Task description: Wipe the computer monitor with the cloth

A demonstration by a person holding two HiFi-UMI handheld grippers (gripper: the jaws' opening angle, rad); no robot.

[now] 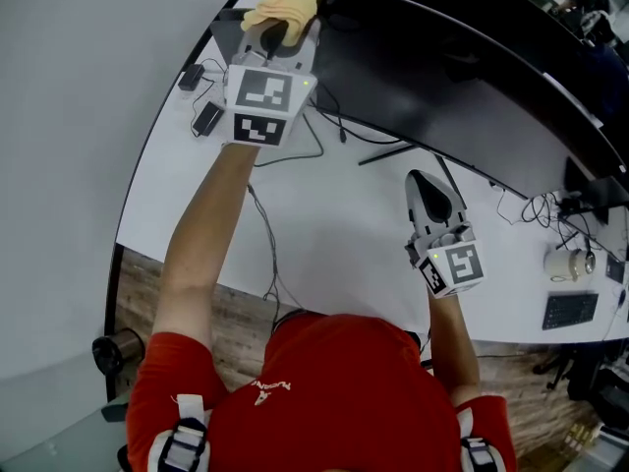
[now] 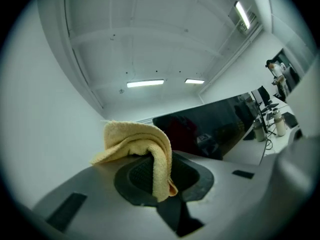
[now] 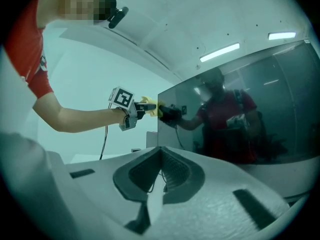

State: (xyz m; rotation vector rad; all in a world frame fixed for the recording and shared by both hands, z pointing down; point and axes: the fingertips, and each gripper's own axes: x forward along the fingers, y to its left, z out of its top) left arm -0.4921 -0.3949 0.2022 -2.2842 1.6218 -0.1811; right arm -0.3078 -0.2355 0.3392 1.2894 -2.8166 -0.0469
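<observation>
White desktop [image 1: 324, 254] is stretching beneath a wide, dark, glossy computer monitor [image 1: 452, 77], with thin black cables [image 1: 324, 126] trailing across it and two small black power adapters [image 1: 207, 118] lying near its left rim. A white mug [image 1: 567, 263] and a black keyboard [image 1: 570, 310] are sitting far off to the right, well apart from the work.

A person in a red shirt [image 1: 324, 391] is reaching forward with the left gripper [image 1: 275, 33], which is pinching a soft yellow terry cloth [image 1: 283, 10] between its jaws. In the left gripper view the cloth [image 2: 145, 144] is draping in a loose fold over the jaw pads, one flap hanging down between them, with the monitor [image 2: 210, 129] just beyond. Seen from the right gripper view, the cloth [image 3: 149, 105] appears to be meeting the screen [image 3: 240, 114] at its left edge, the red shirt reflecting in the glass.

The right gripper [image 1: 425, 183] is hovering over the desk in front of the screen, its jaws pressed together on nothing.
</observation>
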